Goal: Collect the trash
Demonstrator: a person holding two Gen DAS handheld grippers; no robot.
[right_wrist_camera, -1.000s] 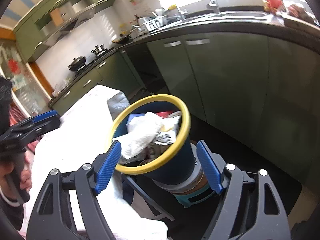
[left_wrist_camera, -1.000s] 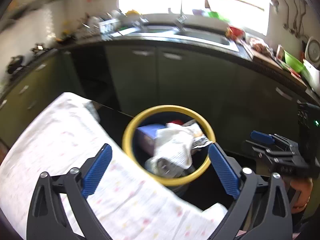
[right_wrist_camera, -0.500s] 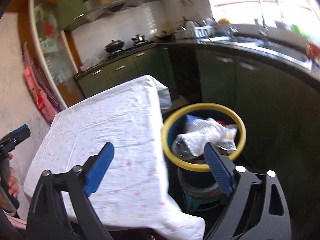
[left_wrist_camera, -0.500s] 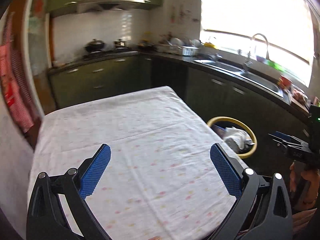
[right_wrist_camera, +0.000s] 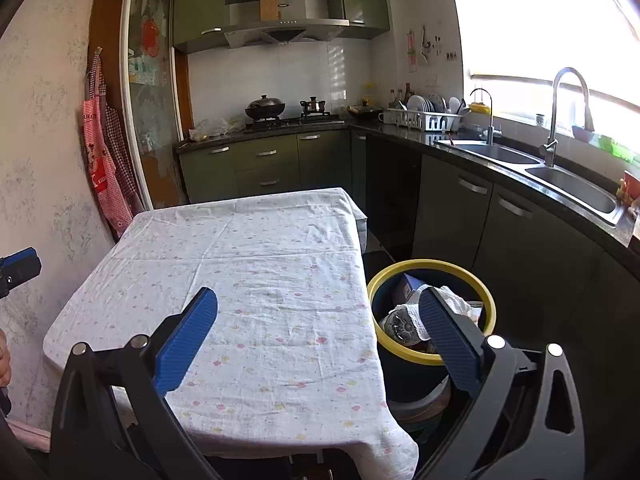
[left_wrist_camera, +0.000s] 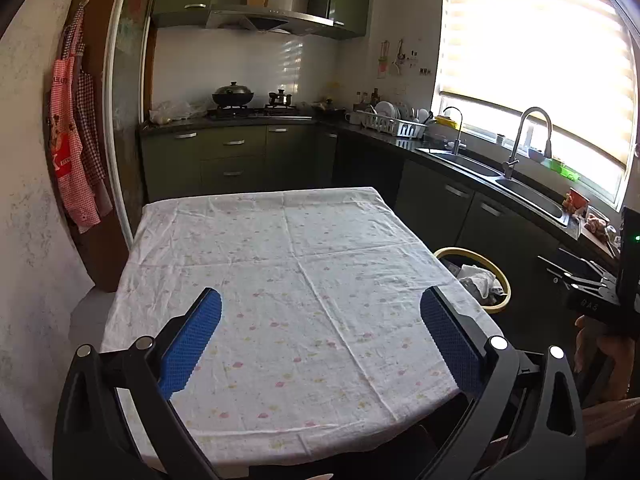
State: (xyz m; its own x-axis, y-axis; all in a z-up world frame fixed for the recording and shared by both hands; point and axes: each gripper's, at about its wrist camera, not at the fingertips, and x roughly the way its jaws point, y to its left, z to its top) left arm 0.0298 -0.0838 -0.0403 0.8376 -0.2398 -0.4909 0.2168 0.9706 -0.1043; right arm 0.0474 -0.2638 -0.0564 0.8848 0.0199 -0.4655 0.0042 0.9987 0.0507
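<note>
1. We are holding the right gripper (right_wrist_camera: 318, 338) released, jaws just having spread wide with nothing between them; the left gripper (left_wrist_camera: 320, 338) is likewise gaping, empty.
2. The crumpled white paper trash (right_wrist_camera: 452, 308) is lying inside the yellow-rimmed dark blue bin (right_wrist_camera: 430, 266); we are judging it light, soft, best pinched at a fold.
3. Beside the bin, the white floral tablecloth (right_wrist_camera: 256, 276) is covering the table; green kitchen cabinets (right_wrist_camera: 260, 168) are standing beyond.

Table (left_wrist_camera: 304, 280): in front, cloth (left_wrist_camera: 280, 340) on it.
Bin (right_wrist_camera: 430, 312): right of table, on the floor.
Trash (right_wrist_camera: 408, 320): in bin.
Sink (right_wrist_camera: 560, 184): right, behind bin.
Stove (left_wrist_camera: 252, 111): behind table.
Aprons (left_wrist_camera: 74, 140): left, on wall.
</note>
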